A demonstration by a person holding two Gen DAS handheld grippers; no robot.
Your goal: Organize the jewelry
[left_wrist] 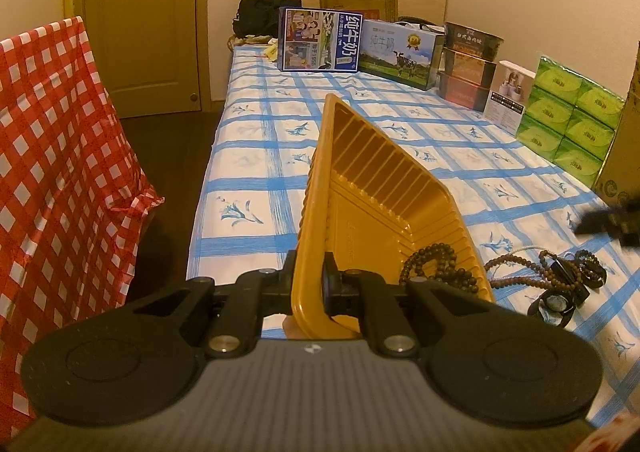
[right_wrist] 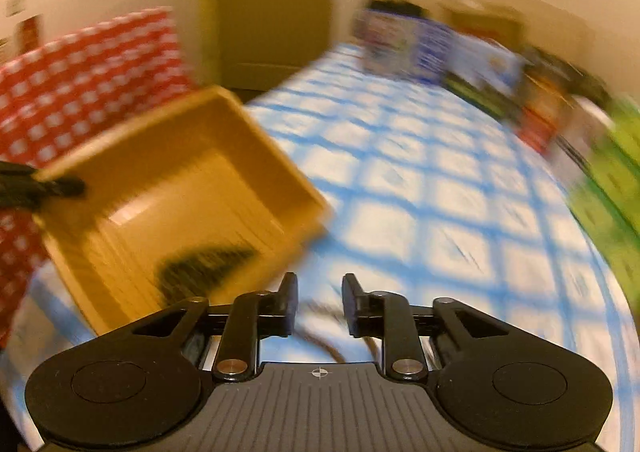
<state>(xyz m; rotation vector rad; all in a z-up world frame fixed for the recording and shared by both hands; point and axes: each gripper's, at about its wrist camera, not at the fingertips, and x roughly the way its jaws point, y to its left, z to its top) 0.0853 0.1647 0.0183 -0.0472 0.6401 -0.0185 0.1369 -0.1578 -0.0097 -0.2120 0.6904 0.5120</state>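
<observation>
My left gripper (left_wrist: 308,284) pinched the ribbed yellow plastic tray's (left_wrist: 360,179) rim, tilting it; round dark beads (left_wrist: 436,264) lay inside. My right gripper (right_wrist: 320,302) hung narrowly parted, empty, over the checked cloth (right_wrist: 400,179).

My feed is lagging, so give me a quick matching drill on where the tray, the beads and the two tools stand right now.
Things:
1. yellow tray
2. dark bead string
3. loose bead strings
4. right tool

States:
A. lying on the blue checked cloth, outside the tray
B. open, nothing pressed between its pads
C. tilted, its rim clamped by the left tool
D. lying inside the tray, at its low corner

Pairs: 1-C, 2-D, 3-A, 4-B
</observation>
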